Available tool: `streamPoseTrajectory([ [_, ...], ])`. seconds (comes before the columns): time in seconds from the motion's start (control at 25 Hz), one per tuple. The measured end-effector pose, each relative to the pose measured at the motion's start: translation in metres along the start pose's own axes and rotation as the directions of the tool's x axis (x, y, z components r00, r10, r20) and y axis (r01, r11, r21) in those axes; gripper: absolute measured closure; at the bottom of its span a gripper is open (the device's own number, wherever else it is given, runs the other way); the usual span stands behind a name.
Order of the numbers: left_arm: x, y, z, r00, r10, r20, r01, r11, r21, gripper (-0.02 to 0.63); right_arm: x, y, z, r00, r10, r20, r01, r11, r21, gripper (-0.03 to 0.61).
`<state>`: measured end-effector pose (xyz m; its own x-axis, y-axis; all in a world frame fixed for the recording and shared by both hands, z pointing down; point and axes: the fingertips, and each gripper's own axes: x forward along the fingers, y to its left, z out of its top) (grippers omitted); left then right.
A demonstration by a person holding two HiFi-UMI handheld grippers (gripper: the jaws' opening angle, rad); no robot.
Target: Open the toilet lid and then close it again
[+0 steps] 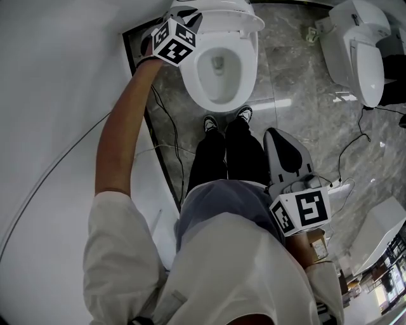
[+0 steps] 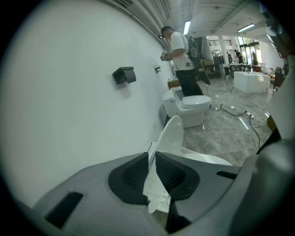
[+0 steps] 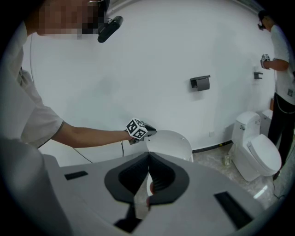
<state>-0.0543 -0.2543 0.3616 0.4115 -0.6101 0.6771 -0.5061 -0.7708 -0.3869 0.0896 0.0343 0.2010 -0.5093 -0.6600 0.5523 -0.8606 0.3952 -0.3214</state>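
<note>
Head view shows a person standing at the near end of a white toilet (image 1: 219,73), feet just short of the bowl. The left arm stretches to the far end of the toilet, by the white wall (image 1: 57,95). There the left gripper (image 1: 188,19) reaches the lid (image 1: 222,11), which stands raised at the back of the bowl. The seat (image 1: 248,70) lies flat on the rim with the bowl open.

In the left gripper view the two black pads pinch the lid's thin white edge, which runs between them from the tips down into the throat. The lid's rounded top rises just beyond the jaws. Farther off, a black holder (image 2: 124,75) hangs on the wall. A second toilet (image 2: 189,108) stands beside another person (image 2: 180,57) who faces that wall.

The right gripper (image 3: 148,159) hangs low at the person's right side, well apart from the toilet, over the grey marble floor (image 1: 304,89). Its jaws are pressed together with their tips touching, and nothing is gripped between them. Its own view looks across at the raised lid and at the left gripper on the lid's left edge. A thin cable (image 1: 168,127) trails along the floor beside the wall.
</note>
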Motion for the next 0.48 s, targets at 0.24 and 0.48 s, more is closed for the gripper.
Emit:
streamPoseTrajectory([
  [0.24, -0.009, -0.017, -0.005, 1.000, -0.010, -0.005, 0.010, 0.999, 0.040, 0.568, -0.004, 0.009, -0.008, 1.000, 0.001, 0.002, -0.001, 1.000, -0.003, 0.568],
  [0.48, -0.019, -0.035, -0.010, 1.000, -0.008, 0.009, 0.008, 0.997, 0.074, 0.569, -0.008, 0.017, -0.018, 1.000, -0.002, -0.003, 0.002, 1.000, 0.001, 0.568],
])
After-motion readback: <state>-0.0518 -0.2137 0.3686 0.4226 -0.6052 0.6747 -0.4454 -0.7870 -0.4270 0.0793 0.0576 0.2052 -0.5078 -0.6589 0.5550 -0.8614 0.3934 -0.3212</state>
